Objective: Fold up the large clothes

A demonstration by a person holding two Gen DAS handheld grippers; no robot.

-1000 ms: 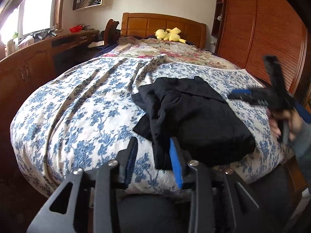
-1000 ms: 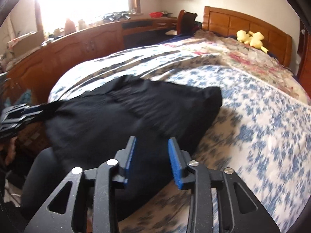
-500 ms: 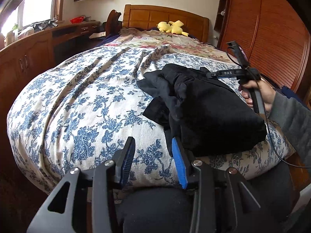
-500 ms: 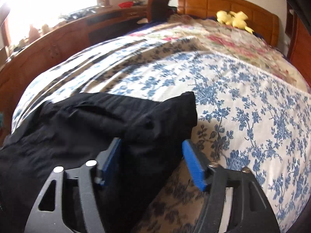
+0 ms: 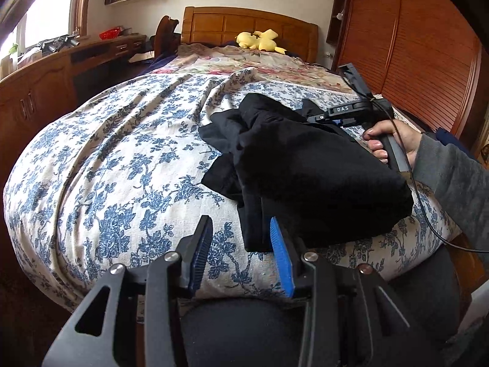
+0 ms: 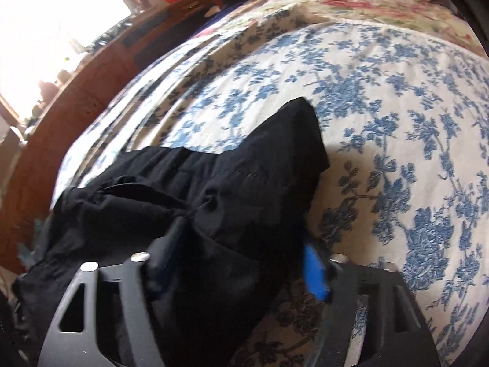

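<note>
Black garment [image 5: 308,171] bunched, partly folded; apparently between right hand-held gripper [image 6: 241,260] pads.

Black garment [image 5: 311,177] – blue-floral bedspread [image 5: 122,159].

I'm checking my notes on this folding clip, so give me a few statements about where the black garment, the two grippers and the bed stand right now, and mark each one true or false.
1. The black garment lies on the blue floral bedspread. True.
2. The left gripper is clamped on the garment. False: its jaws stand open, with a bottom corner of the cloth just at the gap.
3. The right gripper has black cloth between its fingers. True: the fabric fills the gap, though the jaws still look wide apart.
4. A yellow plush toy sits on the garment. False: it lies far off by the wooden headboard.
5. The garment is spread out flat. False: it is bunched and creased.
</note>
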